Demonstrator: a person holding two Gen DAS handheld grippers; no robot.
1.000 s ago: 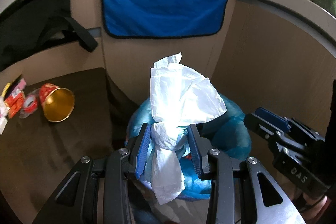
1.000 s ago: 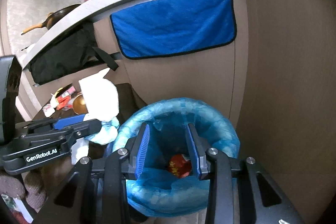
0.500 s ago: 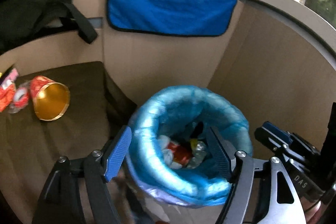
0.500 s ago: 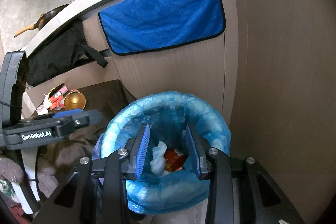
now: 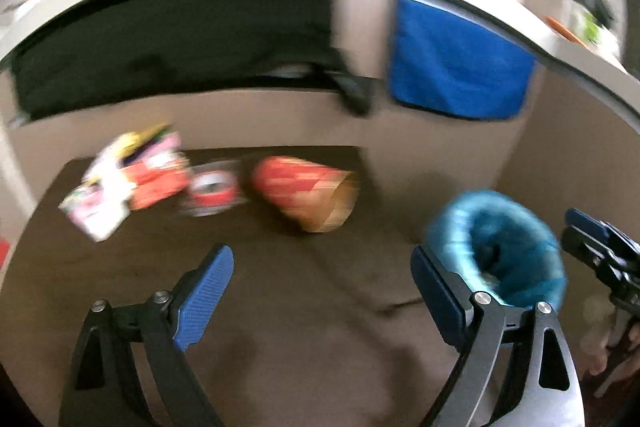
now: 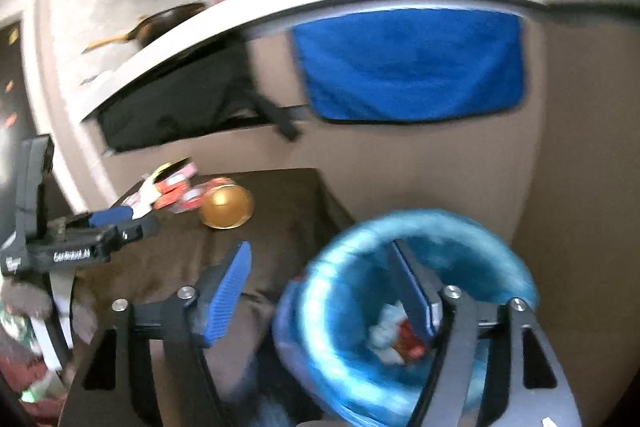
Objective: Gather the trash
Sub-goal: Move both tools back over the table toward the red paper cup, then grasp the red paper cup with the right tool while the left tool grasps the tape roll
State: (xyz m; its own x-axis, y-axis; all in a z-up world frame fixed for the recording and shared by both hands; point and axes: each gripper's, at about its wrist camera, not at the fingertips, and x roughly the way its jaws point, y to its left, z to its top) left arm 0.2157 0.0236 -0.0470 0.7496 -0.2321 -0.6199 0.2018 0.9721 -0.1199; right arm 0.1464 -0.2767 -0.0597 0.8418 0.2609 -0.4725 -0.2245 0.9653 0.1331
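Lying sideways on table point(image 5: 280, 347), cup point(image 5: 308, 197) is seen ahead of left gripper point(image 5: 322, 291), mouth rightward | both jaws spread, empty | right gripper point(image 6: 324, 287) over bin point(image 6: 400, 327), farther off.

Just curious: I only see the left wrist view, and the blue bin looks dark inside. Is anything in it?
Observer: Yes. The right wrist view shows a crumpled white tissue and a red wrapper lying in the blue-lined bin.
Operator: Is the other hand-held gripper carrying something?
Observer: No. The right hand-held gripper is open and empty, with one finger over the bin's mouth.
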